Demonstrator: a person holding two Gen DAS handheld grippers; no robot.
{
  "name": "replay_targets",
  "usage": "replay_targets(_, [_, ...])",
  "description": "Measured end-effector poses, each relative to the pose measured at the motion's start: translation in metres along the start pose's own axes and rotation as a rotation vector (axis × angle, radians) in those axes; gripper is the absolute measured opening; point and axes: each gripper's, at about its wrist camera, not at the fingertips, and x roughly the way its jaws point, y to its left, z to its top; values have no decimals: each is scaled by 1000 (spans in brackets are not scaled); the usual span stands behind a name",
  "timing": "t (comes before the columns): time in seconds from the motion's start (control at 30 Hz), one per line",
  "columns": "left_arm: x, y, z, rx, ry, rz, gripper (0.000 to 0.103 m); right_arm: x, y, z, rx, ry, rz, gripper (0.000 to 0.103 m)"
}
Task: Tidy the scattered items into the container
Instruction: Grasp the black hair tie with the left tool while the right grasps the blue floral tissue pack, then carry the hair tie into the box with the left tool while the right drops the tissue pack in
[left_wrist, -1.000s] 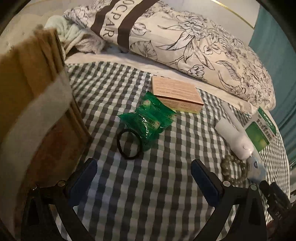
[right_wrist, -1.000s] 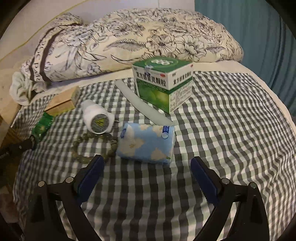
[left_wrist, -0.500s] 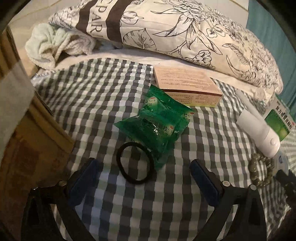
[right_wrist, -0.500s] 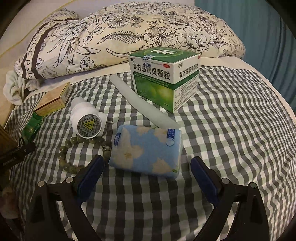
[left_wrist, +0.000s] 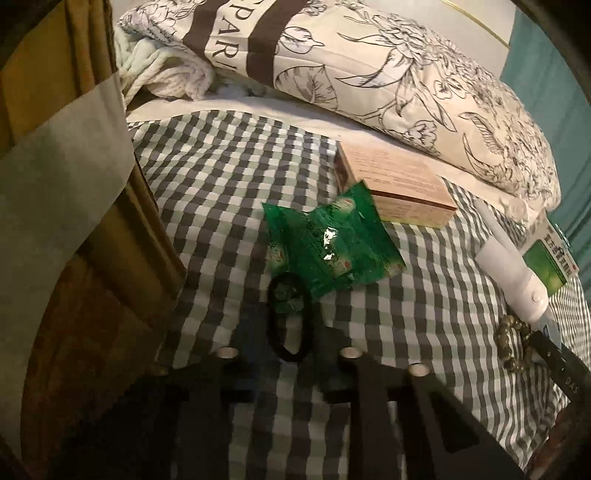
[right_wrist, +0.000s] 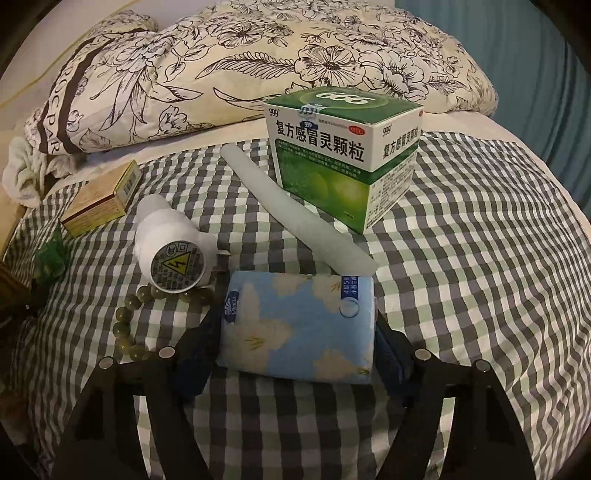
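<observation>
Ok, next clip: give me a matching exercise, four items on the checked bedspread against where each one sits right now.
Items:
1. black elastic hair tie
2. blue floral tissue pack
3. green-and-white medicine box
4. green bead bracelet

Places:
A. beside the white socket adapter
B. between the left gripper fingers
C. nearest the floral pillow
D. between the right gripper fingers

Pairs: 1-B, 2-D, 3-C, 4-A

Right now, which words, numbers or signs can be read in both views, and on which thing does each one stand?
"999" and "复方感冒灵颗粒": green and white medicine box.
"PAR": brown stripe of the floral pillow; right view shows "OCCPAR".
"Vinda": tissue pack; its small blue tab is too small to read.
Lightning warning triangle: end label of the white cylinder; other marks there are blurred.
Print on the tan box and green sachet: unreadable.
</observation>
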Motion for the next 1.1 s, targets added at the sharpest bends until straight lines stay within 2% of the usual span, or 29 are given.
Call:
replay_targets(0.03, [-1,0,0,-2,1,-4,8,-1,0,-1,2,3,1,73])
replay_targets(0.13, [-8,-1,-6,-12,11,-31,6,-11,-2,-5,0,-1,13,73])
replay_targets(0.3, [-23,-11,-19,-1,10,-18,6,-34,-11,-9,22,-22,41,73])
replay_targets(0.53, [-60,-30,-24,13,-24,-49,6,-70,-15,-15,5,-43,68,73])
replay_targets(0.83, [-122,-61,-39,72,-61,-85,6,-123,-18,-25,-11,-81,101,73])
replay_targets(1.1, [-174,-65,-54,94,-95,-88,6,-165,-4,-37,-60,-105,141,73])
